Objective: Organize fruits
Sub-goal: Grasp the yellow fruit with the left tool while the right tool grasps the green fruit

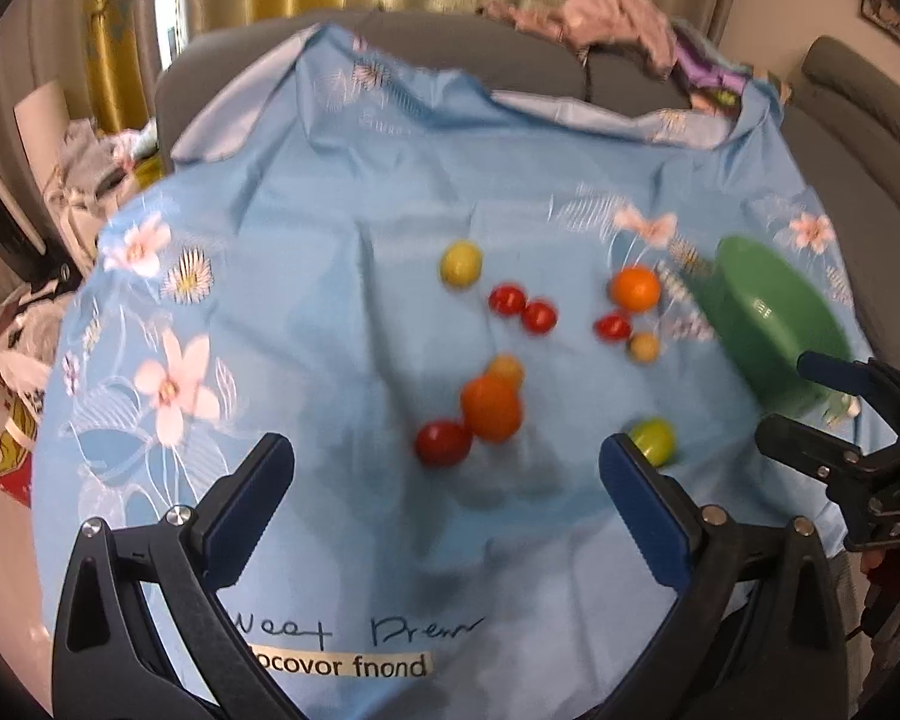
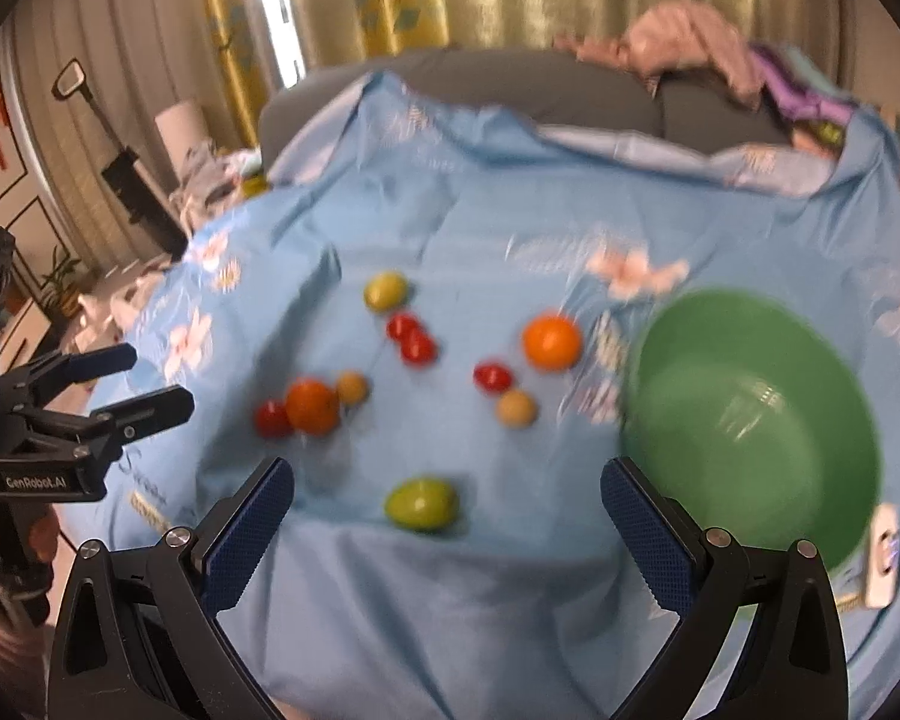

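Observation:
Several small fruits lie loose on a blue floral cloth [image 1: 342, 312]: an orange [image 1: 491, 408] touching a red fruit [image 1: 443, 443], a second orange [image 1: 635, 288], two red fruits side by side [image 1: 522, 307], a yellow-green fruit [image 1: 461, 263] and a green fruit [image 2: 421, 503]. An empty green bowl [image 2: 750, 420] stands at the right. My left gripper [image 1: 447, 480] is open and empty, just short of the orange and red pair. My right gripper [image 2: 447, 498] is open and empty, with the green fruit between its fingers' line.
The cloth [image 2: 450, 228] covers a grey sofa [image 1: 462, 42] with pink and purple clothes [image 1: 618, 18] on its back. Curtains hang behind. Clutter lies on the floor at left [image 1: 42, 252]. A white object [image 2: 882, 552] lies by the bowl.

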{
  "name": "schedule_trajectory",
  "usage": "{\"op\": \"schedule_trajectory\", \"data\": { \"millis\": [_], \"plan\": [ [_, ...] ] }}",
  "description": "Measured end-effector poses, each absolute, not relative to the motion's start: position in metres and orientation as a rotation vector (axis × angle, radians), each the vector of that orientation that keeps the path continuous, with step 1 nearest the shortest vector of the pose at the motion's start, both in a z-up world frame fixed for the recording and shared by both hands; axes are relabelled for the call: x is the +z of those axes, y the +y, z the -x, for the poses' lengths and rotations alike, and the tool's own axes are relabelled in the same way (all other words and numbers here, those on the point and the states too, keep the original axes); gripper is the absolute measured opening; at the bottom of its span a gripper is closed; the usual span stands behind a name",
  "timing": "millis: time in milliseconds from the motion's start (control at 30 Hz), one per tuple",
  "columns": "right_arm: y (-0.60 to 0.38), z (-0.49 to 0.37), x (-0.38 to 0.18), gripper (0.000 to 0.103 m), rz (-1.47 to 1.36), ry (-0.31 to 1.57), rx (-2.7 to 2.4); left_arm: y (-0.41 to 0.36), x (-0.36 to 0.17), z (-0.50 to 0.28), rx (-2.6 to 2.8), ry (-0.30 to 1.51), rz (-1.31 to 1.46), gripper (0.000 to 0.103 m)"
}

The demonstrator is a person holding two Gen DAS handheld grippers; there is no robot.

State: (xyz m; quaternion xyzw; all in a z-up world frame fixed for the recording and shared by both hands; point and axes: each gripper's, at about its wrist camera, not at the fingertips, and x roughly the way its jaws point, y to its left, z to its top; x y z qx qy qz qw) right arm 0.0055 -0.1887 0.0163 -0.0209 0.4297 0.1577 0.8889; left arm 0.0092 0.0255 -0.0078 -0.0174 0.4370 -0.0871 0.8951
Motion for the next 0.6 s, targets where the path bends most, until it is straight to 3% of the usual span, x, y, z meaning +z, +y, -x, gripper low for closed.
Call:
{"op": "schedule_trajectory", "data": {
  "millis": [167,367,467,533,600],
  "plan": [
    [-0.184,-0.018,-0.030,0.082,0.055,1.002,0.326,0.030,-0.027,-0.012,-0.183,0.948,0.048,0.102],
    [-0.175,-0.036,-0.052,0.080,0.061,1.060,0.339,0.028,-0.032,-0.022,-0.194,0.942,0.022,0.102],
    [-0.172,-0.042,-0.060,0.069,0.060,1.093,0.363,0.025,-0.034,-0.030,-0.205,0.943,0.008,0.102],
    [-0.171,-0.045,-0.063,0.068,0.052,1.102,0.381,0.022,-0.035,-0.038,-0.208,0.945,-0.001,0.101],
    [-0.170,-0.048,-0.065,0.053,0.063,1.096,0.399,0.020,-0.034,-0.047,-0.215,0.943,-0.007,0.101]
  ]
}}
